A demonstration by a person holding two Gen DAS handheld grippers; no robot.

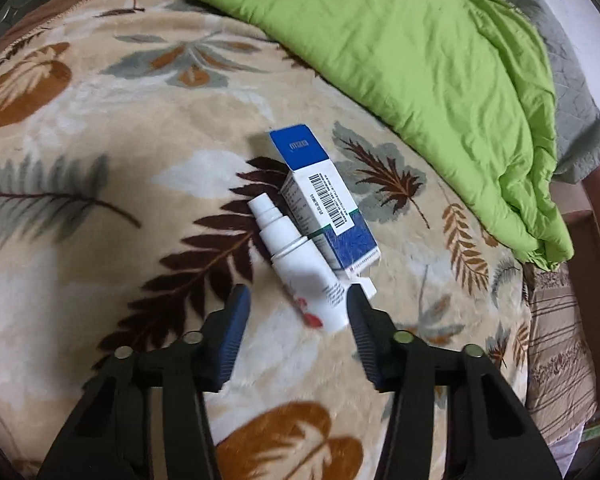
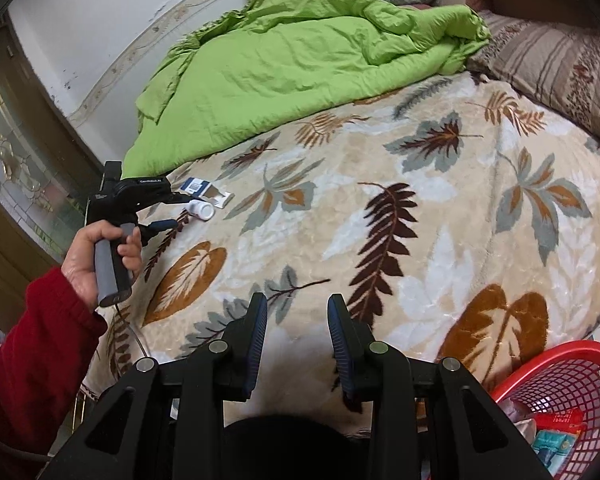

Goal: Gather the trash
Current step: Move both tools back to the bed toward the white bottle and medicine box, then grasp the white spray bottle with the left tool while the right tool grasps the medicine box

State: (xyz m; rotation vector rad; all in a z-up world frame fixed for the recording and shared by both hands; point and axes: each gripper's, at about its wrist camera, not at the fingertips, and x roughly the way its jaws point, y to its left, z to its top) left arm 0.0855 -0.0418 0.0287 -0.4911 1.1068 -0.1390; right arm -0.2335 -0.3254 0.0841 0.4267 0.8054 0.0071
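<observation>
Left gripper (image 1: 298, 294): jaws part open, nothing clamped; the bottom end of the white bottle sits in the gap, hard against the right finger (image 1: 360, 312), clear of the left finger.
White bottle (image 1: 296, 260): lies flat on the leaf-print blanket (image 1: 100, 140), its base between the fingertips, its nozzle pointing away from them.
Blue and white carton (image 1: 324, 196): just beyond the right fingertip, lying alongside the bottle and touching it, its far flap open.
Green quilt (image 1: 400, 40): far past the carton, bunched to the right of the fingers.
Right gripper (image 2: 298, 308): jaws part open and empty, hovering over bare blanket, well apart from the bottle and carton.
Red basket (image 2: 560, 380): near, right of the right gripper's fingers, with wrappers inside.
Hand (image 2: 88, 256): left of those fingers, red sleeve, holding the left gripper's handle.
</observation>
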